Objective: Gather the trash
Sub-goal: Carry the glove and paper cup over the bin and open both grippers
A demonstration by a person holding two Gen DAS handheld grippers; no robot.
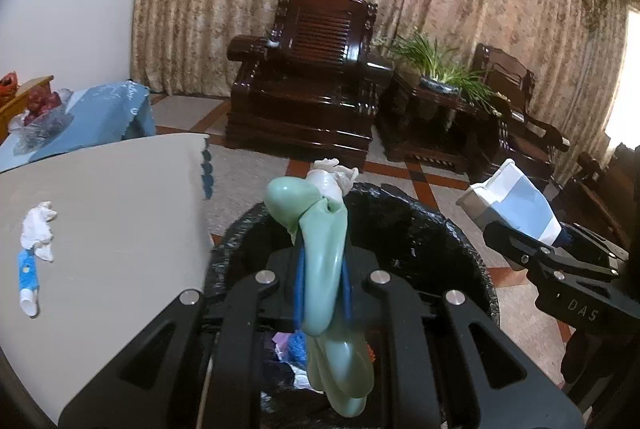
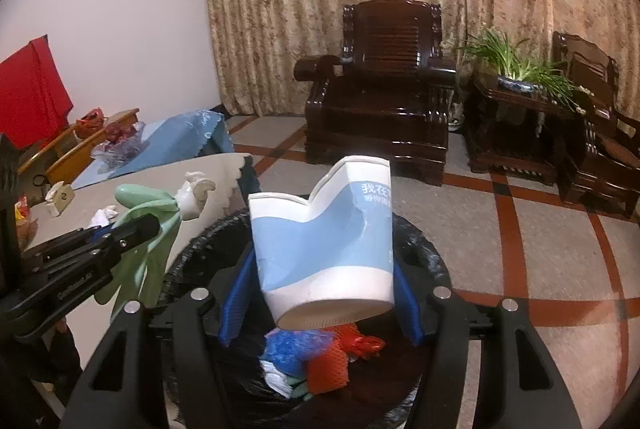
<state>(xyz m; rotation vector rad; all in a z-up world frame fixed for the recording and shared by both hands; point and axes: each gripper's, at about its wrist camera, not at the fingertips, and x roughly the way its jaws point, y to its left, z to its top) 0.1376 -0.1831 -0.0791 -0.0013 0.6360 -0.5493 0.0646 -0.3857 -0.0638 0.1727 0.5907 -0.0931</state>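
My left gripper [image 1: 322, 293] is shut on a pale green rubber glove [image 1: 324, 269] with a white cuff, which hangs over the black-lined trash bin [image 1: 420, 225]. My right gripper [image 2: 320, 293] is shut on a crushed blue-and-white paper cup [image 2: 320, 241], held above the same bin [image 2: 424, 261]. Inside the bin lie a red mesh net [image 2: 332, 365] and a blue bag. In the right wrist view the glove [image 2: 144, 217] and left gripper [image 2: 156, 225] show at the left. On the grey table [image 1: 120, 229] lie a crumpled white tissue [image 1: 38, 229] and a blue-and-white tube [image 1: 28, 285].
A dark wooden armchair [image 1: 308, 81] stands beyond the bin, with a side table, a potted plant [image 1: 436, 65] and a second chair to its right. A blue cloth [image 1: 108, 113] and plastic bag of fruit lie at the far left. Tiled floor surrounds the bin.
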